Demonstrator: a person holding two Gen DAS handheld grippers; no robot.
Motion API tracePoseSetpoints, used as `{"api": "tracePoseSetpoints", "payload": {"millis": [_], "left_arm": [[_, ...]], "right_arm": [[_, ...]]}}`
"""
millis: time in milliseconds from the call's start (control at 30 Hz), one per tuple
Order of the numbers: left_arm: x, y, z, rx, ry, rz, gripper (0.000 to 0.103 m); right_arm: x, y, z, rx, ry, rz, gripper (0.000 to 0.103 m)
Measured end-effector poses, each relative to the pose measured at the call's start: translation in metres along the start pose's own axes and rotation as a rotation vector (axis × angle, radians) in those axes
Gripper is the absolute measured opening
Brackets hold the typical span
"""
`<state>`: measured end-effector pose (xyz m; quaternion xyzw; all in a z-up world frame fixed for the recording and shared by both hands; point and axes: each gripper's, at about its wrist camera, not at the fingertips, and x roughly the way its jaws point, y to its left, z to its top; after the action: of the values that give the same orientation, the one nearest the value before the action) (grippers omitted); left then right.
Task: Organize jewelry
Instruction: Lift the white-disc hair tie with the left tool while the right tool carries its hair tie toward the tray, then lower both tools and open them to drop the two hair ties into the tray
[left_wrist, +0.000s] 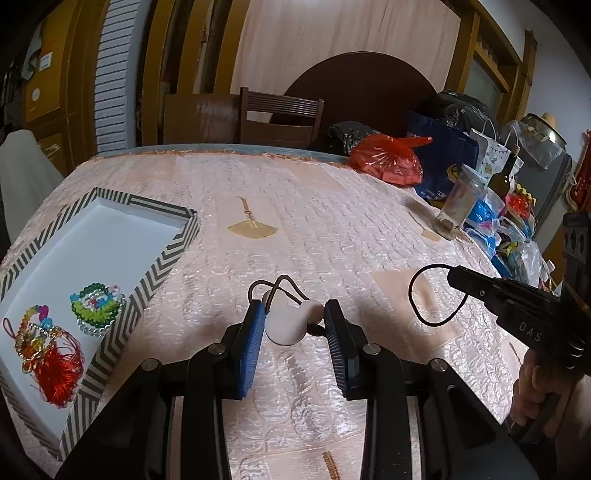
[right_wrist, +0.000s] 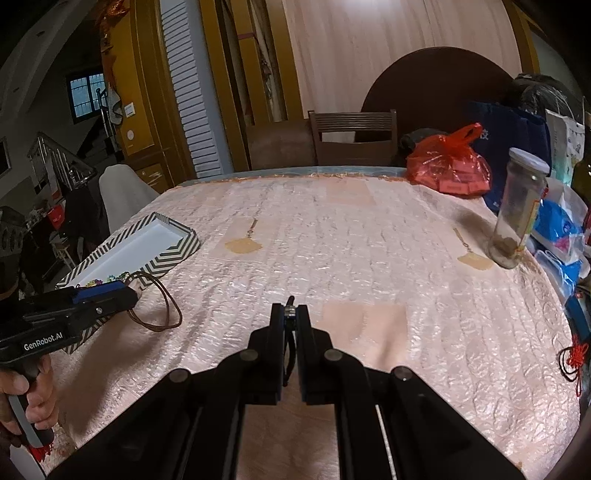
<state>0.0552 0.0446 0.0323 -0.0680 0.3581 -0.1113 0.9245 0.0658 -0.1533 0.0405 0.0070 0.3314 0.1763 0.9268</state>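
Observation:
A white-stone pendant (left_wrist: 286, 325) on a brown cord (left_wrist: 275, 288) lies on the pink tablecloth between the blue pads of my left gripper (left_wrist: 295, 314), which is open around it. The brown cord (right_wrist: 159, 310) loops out beside that gripper (right_wrist: 110, 295) in the right wrist view. My right gripper (right_wrist: 290, 314) is shut on a black cord (left_wrist: 424, 295) that hangs in a loop above the cloth. A striped tray (left_wrist: 162, 254) at the left holds a beaded bracelet (left_wrist: 98, 306) and a red tassel charm (left_wrist: 51, 354).
A glass jar (right_wrist: 517, 210), a red plastic bag (right_wrist: 450, 166), a dark blue bag (left_wrist: 439, 158) and a bottle (left_wrist: 504, 173) crowd the table's right side. A red knot charm (right_wrist: 572, 358) lies at the right edge. Chairs (right_wrist: 351, 140) stand behind the table.

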Motion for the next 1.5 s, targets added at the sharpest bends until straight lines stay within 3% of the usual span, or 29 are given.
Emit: {"api": "tracePoseSetpoints", "payload": {"millis": [467,1500], "left_arm": [[-0.007,0.032,0.004,-0.048,-0.018,0.030,0.014],[-0.029,0.129,0.010,-0.177,-0.052,0.184,0.014]], "right_arm": [[0.022,0.040,0.010,-0.047,0.014,0.041,0.006],[0.059,0.121,0.028,-0.129,0.043,0.148,0.006]]}}
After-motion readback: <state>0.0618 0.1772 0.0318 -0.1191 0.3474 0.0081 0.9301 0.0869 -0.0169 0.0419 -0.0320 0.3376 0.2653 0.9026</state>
